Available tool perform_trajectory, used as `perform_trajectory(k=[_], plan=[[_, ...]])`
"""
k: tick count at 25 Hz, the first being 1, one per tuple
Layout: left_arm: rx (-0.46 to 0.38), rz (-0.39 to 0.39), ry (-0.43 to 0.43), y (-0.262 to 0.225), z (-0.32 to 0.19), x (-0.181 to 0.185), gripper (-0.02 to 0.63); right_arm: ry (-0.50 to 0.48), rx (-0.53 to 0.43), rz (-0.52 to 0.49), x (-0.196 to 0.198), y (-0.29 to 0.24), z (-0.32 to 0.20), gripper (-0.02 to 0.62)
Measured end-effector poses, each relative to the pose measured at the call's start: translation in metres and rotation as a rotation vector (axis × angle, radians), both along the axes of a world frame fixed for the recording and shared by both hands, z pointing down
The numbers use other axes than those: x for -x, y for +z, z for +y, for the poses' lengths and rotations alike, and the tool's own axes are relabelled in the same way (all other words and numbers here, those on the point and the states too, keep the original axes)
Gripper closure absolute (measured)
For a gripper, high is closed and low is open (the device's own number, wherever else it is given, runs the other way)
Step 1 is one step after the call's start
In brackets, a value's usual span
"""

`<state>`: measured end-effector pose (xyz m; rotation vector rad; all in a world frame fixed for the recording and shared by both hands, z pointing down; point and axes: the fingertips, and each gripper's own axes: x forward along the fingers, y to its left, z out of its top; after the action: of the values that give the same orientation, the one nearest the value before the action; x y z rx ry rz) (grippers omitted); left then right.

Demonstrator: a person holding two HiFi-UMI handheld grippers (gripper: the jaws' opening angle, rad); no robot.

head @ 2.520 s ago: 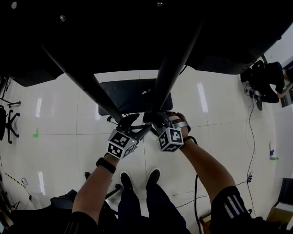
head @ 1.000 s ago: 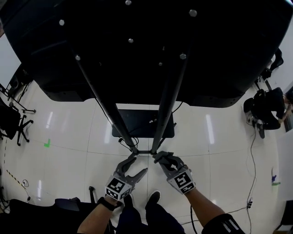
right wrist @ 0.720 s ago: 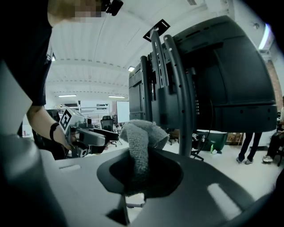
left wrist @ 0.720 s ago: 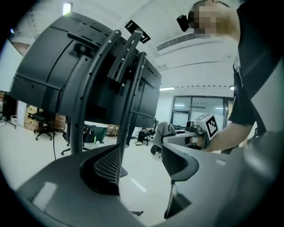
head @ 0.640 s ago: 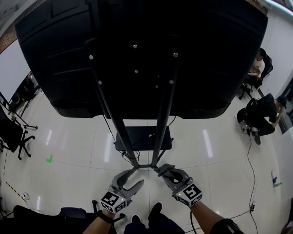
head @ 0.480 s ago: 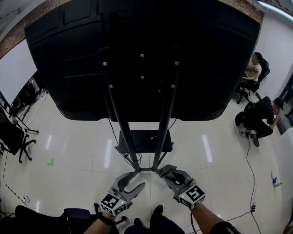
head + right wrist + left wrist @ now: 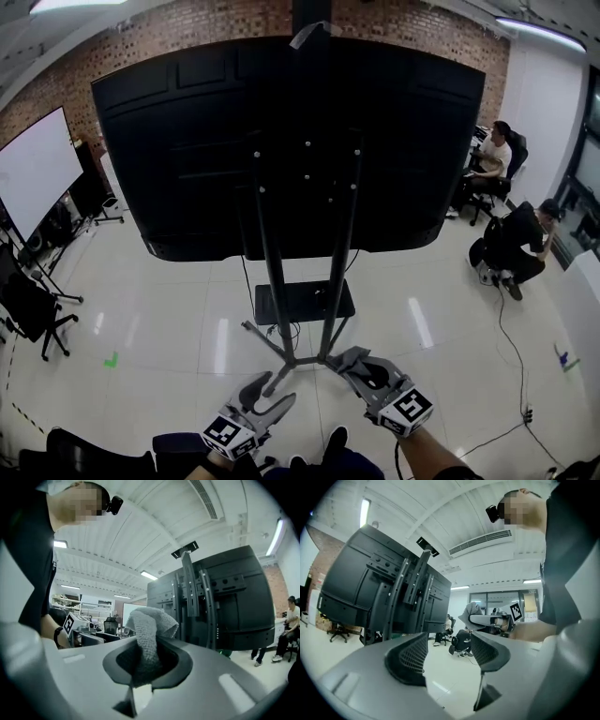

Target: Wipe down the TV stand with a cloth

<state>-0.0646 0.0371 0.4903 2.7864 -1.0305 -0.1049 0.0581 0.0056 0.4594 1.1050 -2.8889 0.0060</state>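
Bulging upward, the cloth [image 7: 149,625] is clamped between right gripper [image 7: 361,368] fingers [image 7: 172,662]; left gripper [image 7: 449,654] gapes.

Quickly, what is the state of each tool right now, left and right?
Left tool: open, holding nothing.
Right tool: closed on the grey cloth.

Over on the right we see a seated person [image 7: 494,150] and a second person [image 7: 520,239] nearby, with a cable [image 7: 500,323] trailing across the glossy floor [image 7: 169,309]. At left we see a white screen [image 7: 37,173], a black chair [image 7: 28,305] and a green floor mark [image 7: 112,359]. A brick wall [image 7: 187,28] stands behind.
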Motion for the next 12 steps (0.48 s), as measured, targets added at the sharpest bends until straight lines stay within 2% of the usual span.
perform_trajectory(k=[6,12], plan=[[-0.014,0.016,0.025,-0.018,0.036,0.014,0.296,0.024,-0.001,-0.11,0.004,-0.021,0.049,0.56],[-0.055,0.044,0.106,-0.037,0.068,0.003,0.295,0.024,0.043,-0.136,-0.007,-0.018,0.076,0.56]])
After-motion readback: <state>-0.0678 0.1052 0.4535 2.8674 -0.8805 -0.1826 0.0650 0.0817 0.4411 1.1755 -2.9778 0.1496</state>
